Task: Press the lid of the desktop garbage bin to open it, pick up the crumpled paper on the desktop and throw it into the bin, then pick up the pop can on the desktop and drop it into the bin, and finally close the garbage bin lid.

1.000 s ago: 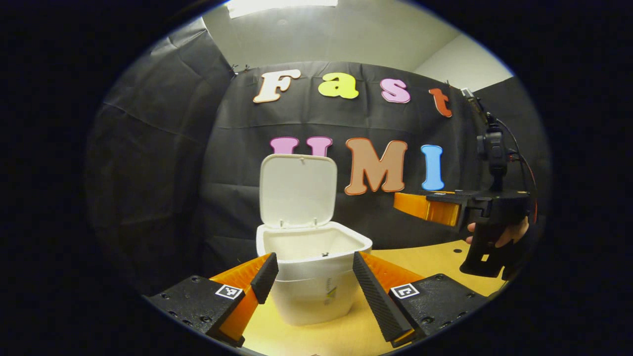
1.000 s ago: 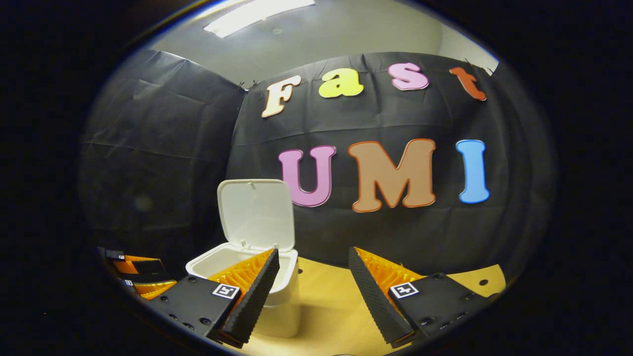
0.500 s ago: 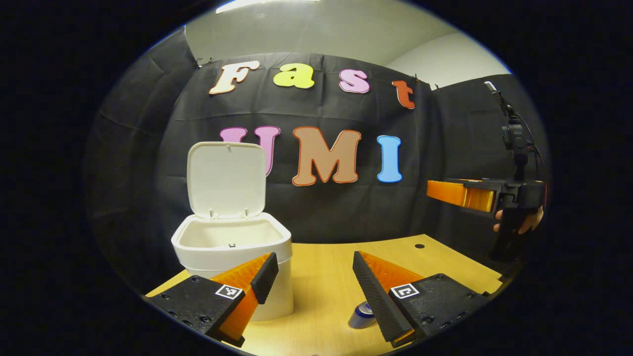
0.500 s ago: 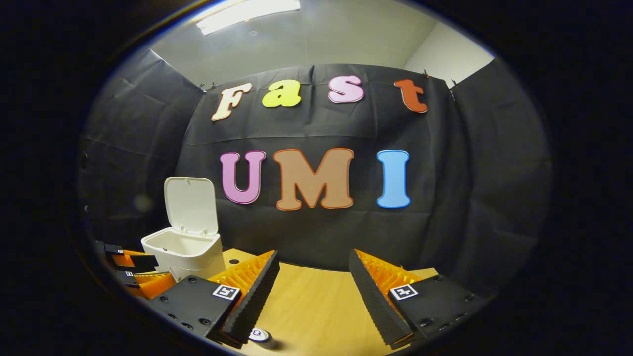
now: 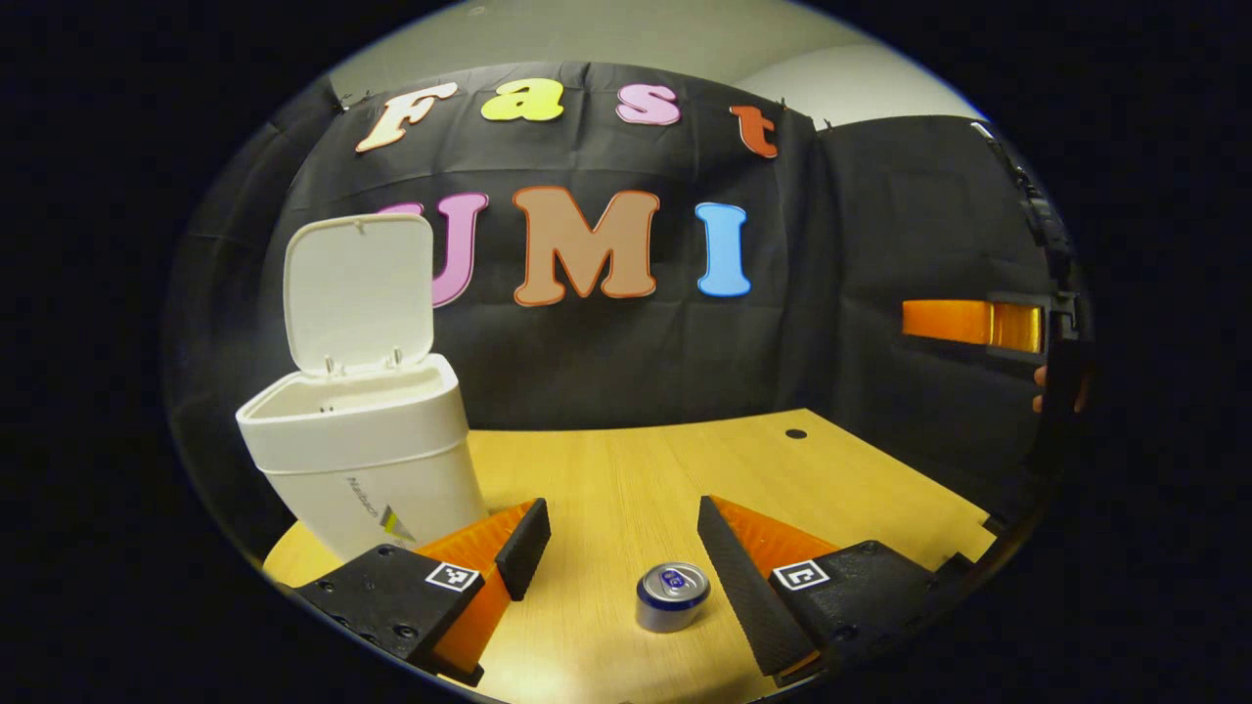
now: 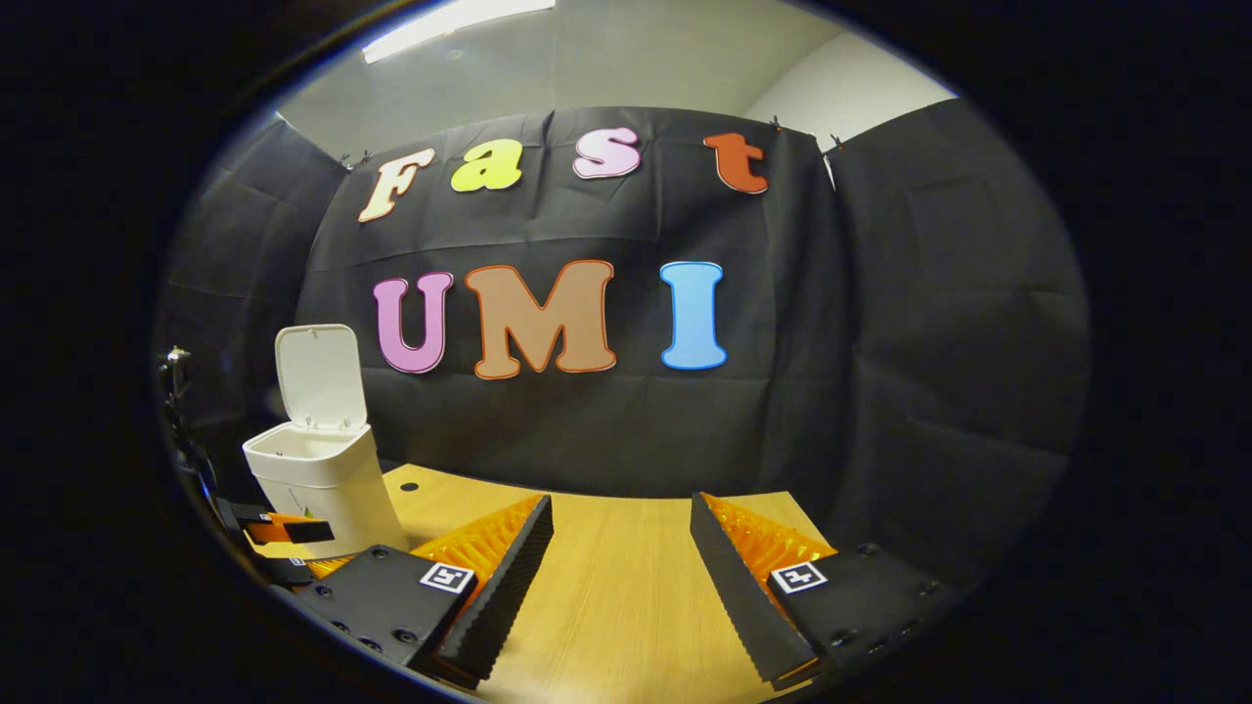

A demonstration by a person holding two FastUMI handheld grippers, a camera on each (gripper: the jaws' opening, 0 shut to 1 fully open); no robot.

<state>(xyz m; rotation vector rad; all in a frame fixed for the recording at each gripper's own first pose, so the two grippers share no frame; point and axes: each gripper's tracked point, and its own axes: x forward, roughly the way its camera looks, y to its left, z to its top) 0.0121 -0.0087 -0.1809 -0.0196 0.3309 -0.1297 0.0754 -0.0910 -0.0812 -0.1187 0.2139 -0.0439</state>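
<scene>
Two grippers here, both with fingers spread wide and nothing between them. From the left gripper view, the left gripper point(image 5: 624, 557) hangs low over the light wooden desktop point(image 5: 685, 469), and the small silver pop can with a blue top point(image 5: 673, 594) stands upright on the wood in the gap between its fingers, closer to the right one, touching neither as far as I can tell. The white plastic garbage bin point(image 5: 362, 460) sits off to the left with its hinged white lid point(image 5: 358, 293) flipped up. Can't see what's inside it. In the right gripper view, the right gripper point(image 6: 621, 567) hovers over bare desk, well apart from the bin.
</scene>
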